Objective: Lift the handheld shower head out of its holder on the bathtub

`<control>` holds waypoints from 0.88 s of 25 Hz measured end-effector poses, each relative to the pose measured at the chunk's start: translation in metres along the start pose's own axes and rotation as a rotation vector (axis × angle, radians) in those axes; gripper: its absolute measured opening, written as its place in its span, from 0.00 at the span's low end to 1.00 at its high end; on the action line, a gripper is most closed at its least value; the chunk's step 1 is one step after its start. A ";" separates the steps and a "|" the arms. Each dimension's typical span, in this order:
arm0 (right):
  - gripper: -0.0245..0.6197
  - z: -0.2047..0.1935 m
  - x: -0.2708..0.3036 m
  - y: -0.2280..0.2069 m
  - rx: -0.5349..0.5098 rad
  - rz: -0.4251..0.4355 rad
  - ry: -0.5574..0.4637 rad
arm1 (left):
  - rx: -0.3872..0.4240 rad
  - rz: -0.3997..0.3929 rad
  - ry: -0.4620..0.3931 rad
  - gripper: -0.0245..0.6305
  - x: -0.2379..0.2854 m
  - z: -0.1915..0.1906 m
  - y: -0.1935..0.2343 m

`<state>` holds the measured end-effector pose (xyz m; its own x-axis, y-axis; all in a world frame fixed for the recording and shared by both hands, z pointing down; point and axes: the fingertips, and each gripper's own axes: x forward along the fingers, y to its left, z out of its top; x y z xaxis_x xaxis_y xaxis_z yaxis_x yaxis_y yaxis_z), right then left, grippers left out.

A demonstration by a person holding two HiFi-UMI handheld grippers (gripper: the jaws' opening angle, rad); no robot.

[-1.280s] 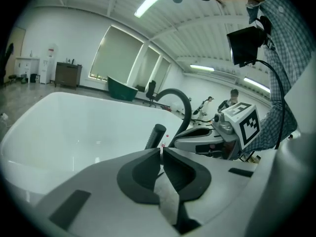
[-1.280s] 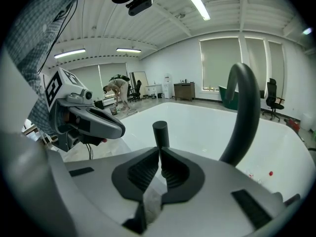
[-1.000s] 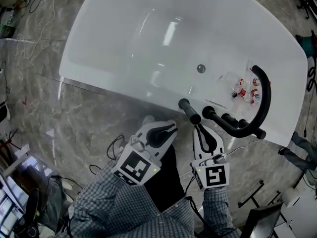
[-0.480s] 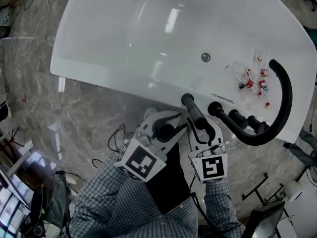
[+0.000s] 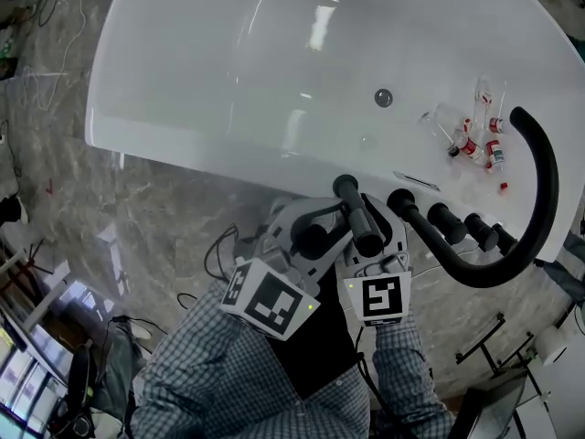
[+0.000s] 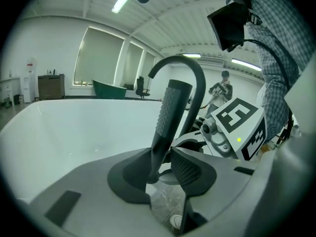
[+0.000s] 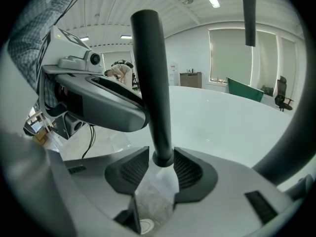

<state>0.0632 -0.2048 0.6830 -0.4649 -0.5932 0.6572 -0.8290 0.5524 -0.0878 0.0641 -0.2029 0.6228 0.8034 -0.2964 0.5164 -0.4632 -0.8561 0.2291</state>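
Observation:
The handheld shower head point(image 5: 356, 210) is a black rod standing upright in its holder on the near rim of the white bathtub point(image 5: 228, 80). My left gripper point(image 5: 320, 225) reaches it from the left and my right gripper point(image 5: 370, 238) from the near side. Both sets of jaws have just been opening and now stand open around the rod. In the left gripper view the ribbed handle point(image 6: 168, 117) rises between the pads of that gripper point(image 6: 160, 169). In the right gripper view the smooth shaft point(image 7: 153, 83) stands between the pads of that gripper point(image 7: 160, 169), with thin gaps at each side.
A curved black spout point(image 5: 539, 199) and several black faucet knobs point(image 5: 448, 219) line the rim to the right. Small bottles point(image 5: 475, 140) lie in the tub near the drain fitting point(image 5: 384, 97). Cables point(image 5: 219, 254) trail over the marble floor.
Both grippers have come forward and down onto the shower head. Their jaws were shut a second ago and now stand open with the rod between them.

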 end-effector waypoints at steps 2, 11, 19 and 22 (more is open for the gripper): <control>0.25 0.001 0.005 -0.003 -0.006 -0.006 -0.003 | 0.010 0.003 0.005 0.18 0.003 -0.001 0.002; 0.25 0.011 0.022 -0.003 -0.079 0.002 -0.019 | 0.070 0.004 0.031 0.19 0.011 -0.007 0.005; 0.25 0.015 0.027 -0.004 -0.143 -0.014 -0.039 | 0.097 -0.004 0.020 0.20 0.019 -0.009 0.007; 0.25 0.016 0.028 -0.005 -0.141 -0.023 -0.046 | 0.098 -0.002 0.011 0.21 0.021 -0.008 0.009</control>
<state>0.0498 -0.2335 0.6902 -0.4630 -0.6313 0.6222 -0.7893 0.6131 0.0348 0.0739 -0.2130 0.6425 0.7999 -0.2899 0.5255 -0.4218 -0.8944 0.1486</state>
